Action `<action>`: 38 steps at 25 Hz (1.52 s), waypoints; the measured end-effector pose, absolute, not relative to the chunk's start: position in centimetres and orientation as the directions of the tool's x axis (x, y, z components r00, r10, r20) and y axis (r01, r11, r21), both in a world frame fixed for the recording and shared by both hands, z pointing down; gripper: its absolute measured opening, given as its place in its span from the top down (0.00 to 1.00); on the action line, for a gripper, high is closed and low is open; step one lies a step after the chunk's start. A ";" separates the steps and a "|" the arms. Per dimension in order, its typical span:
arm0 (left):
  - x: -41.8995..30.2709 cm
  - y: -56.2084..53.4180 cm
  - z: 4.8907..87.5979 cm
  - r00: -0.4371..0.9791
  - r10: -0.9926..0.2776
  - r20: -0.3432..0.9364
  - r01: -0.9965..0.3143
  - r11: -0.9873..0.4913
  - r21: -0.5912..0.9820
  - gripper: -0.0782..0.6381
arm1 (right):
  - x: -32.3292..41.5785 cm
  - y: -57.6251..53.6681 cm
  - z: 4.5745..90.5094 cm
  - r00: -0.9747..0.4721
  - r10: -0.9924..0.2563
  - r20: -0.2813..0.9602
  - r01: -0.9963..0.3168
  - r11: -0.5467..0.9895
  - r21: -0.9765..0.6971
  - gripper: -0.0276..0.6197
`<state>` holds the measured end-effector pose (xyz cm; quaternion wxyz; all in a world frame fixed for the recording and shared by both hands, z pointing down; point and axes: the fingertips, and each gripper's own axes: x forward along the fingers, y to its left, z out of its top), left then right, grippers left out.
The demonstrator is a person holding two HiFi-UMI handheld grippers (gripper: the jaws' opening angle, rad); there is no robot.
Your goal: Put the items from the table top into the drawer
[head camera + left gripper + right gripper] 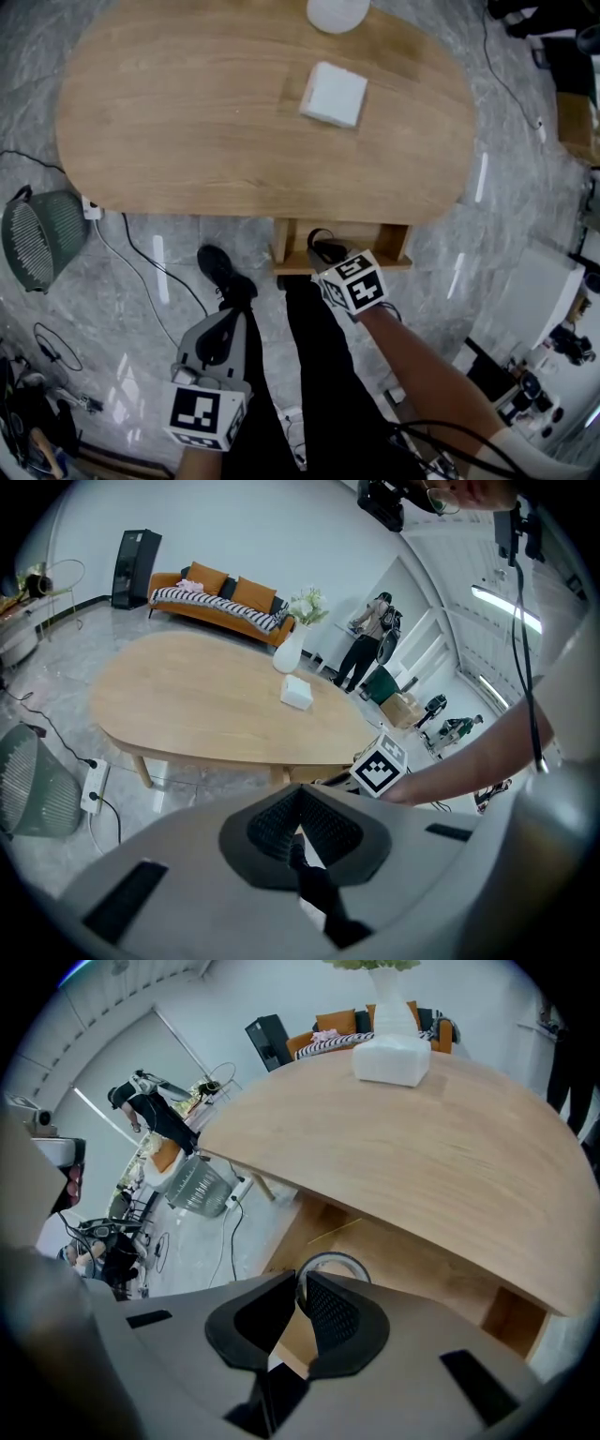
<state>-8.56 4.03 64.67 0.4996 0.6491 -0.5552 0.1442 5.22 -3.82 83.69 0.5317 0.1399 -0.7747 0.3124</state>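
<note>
A white tissue box (334,95) lies on the oval wooden table (187,122), with a white vase (337,13) at the far edge. Under the table's near edge a wooden drawer (389,246) stands open. My right gripper (325,255) is over the drawer, shut on the rim of a dark ring-shaped roll (342,1262) that hangs above the drawer's inside (412,1274). My left gripper (223,323) hangs lower left over the floor, away from the table. Its jaws (298,829) are shut with nothing between them. The right gripper's marker cube (380,766) shows in the left gripper view.
A green fan (42,239) and a power strip (91,208) with cables lie on the marble floor left of the table. The person's dark legs and a shoe (221,269) are below the drawer. Equipment (553,347) crowds the right side.
</note>
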 end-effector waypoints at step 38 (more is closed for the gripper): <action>-8.2 1.7 59.7 0.364 -0.638 0.679 -0.879 0.008 0.478 0.89 | 5.6 -6.1 69.2 -0.597 -0.067 0.799 -0.628 0.658 -0.414 0.89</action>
